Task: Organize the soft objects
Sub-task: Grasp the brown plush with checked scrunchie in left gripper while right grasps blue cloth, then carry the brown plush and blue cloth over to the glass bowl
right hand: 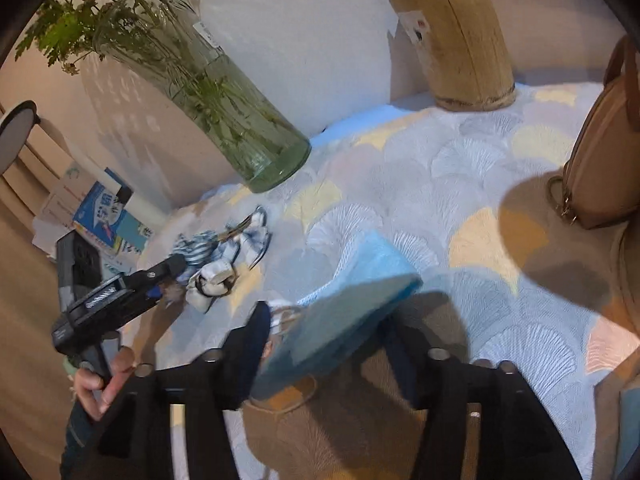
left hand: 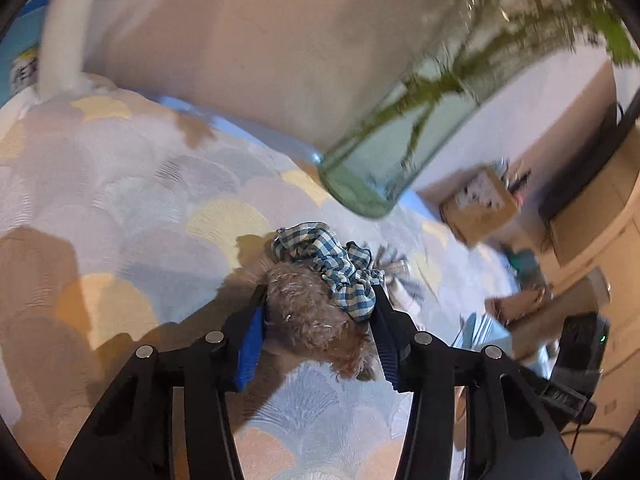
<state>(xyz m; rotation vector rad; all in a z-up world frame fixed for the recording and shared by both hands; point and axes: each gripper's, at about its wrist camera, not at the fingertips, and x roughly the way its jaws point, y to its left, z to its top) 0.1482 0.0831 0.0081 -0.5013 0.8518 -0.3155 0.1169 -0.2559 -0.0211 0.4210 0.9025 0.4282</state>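
In the left wrist view my left gripper point(left hand: 320, 300) is shut on a brown furry scrunchie point(left hand: 316, 320), held just above the patterned cloth. A blue checked scrunchie point(left hand: 332, 264) lies against it at the fingertips. In the right wrist view my right gripper point(right hand: 324, 316) holds a light blue face mask point(right hand: 348, 304) between its fingers above the cloth. The left gripper also shows there point(right hand: 168, 276) at the left, next to a white and dark fabric piece point(right hand: 216, 280) and a striped blue one point(right hand: 196, 248).
A glass vase with green stems point(right hand: 224, 108) stands at the back left. A wooden pen holder point(right hand: 460, 44) stands at the back. A tan leather bag point(right hand: 600, 152) is at the right edge. Books point(right hand: 108, 220) lie beyond the table's left edge. A white roll point(left hand: 64, 40) stands far left.
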